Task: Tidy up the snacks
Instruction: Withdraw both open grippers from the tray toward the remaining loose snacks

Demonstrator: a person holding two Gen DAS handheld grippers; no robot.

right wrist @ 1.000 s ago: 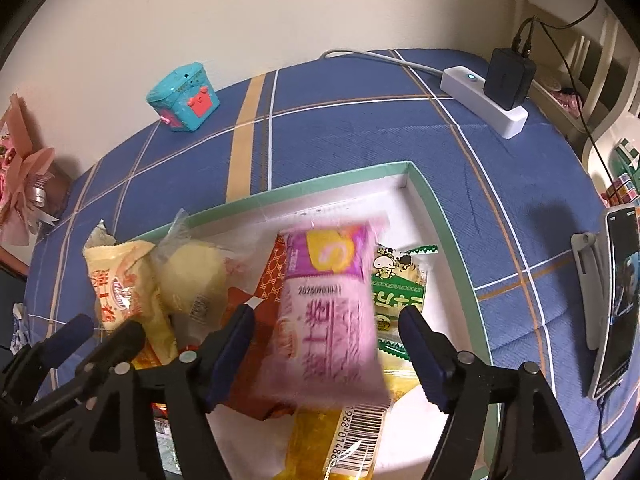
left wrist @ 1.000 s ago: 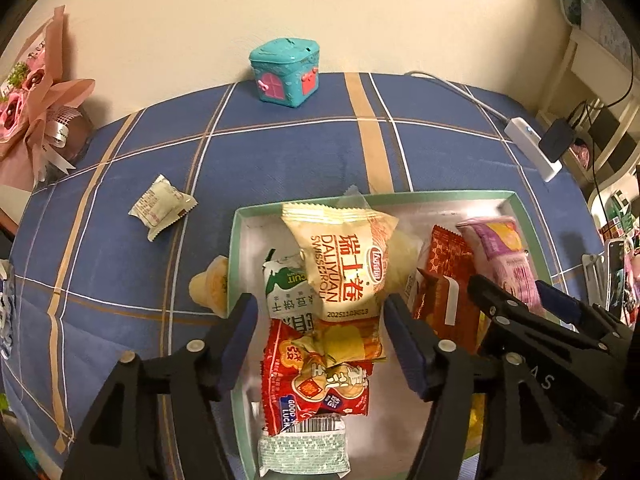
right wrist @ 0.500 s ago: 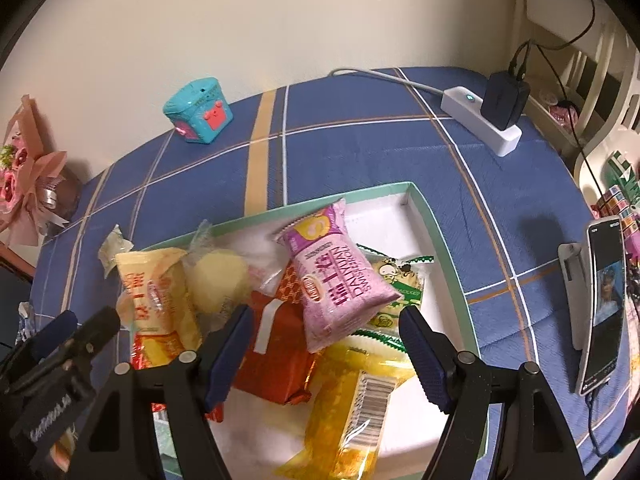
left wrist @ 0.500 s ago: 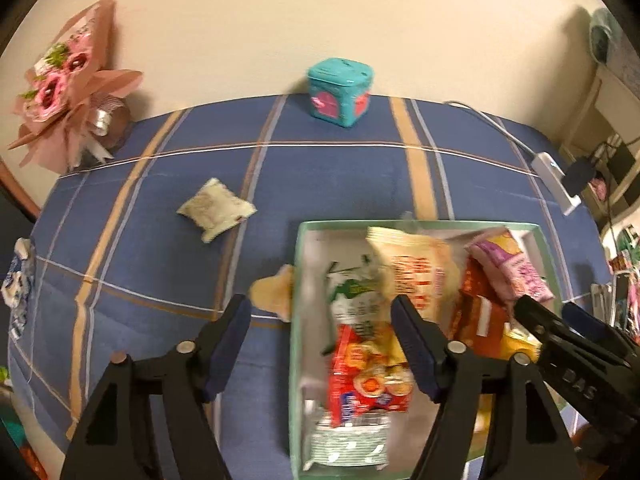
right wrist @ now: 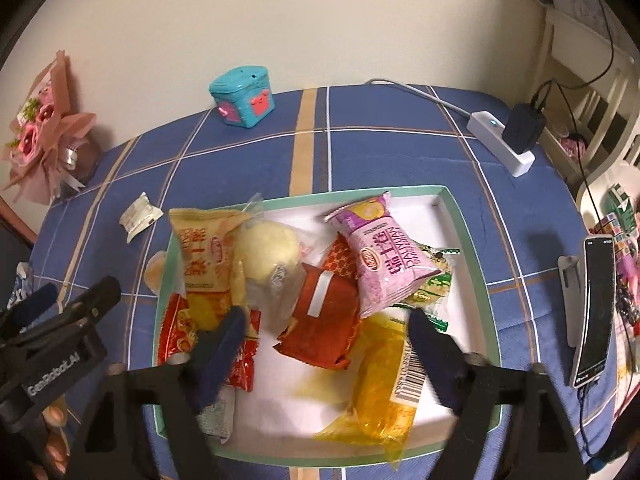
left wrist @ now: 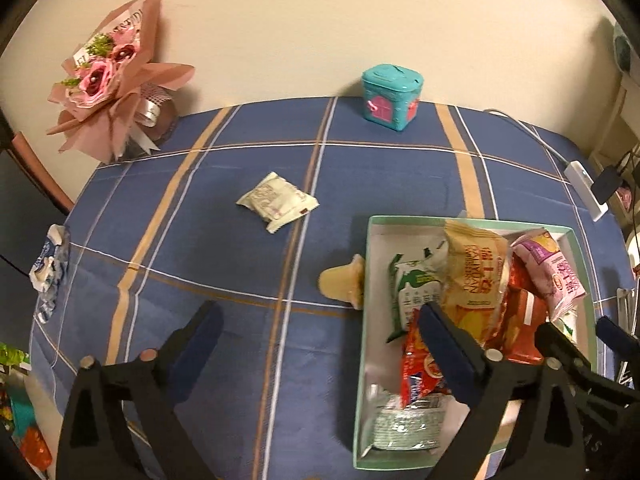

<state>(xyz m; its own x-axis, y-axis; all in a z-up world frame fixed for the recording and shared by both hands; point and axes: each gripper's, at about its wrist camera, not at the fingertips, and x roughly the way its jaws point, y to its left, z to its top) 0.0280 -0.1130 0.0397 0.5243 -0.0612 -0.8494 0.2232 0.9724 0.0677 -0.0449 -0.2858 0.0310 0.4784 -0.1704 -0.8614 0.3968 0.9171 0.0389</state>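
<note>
A shallow white tray with a green rim holds several snack packets, among them a pink roll packet, a yellow roll packet, a red-brown packet and a clear yellow one. A white packet lies loose on the blue checked cloth. A small yellow jelly cup leans on the tray's left wall. My left gripper hovers over the cloth left of the tray, jaws opening and empty. My right gripper hangs above the tray, jaws opening, gripping nothing.
At the back stand a teal toy box and a pink bouquet. A power strip with a plug lies at the far right, and a phone on a stand is beside the tray. A crumpled wrapper sits at the left edge.
The left gripper let the yellow packet drop into the tray, slid left over the cloth and widened. The right gripper released the pink packet, which now lies in the tray, and drew back.
</note>
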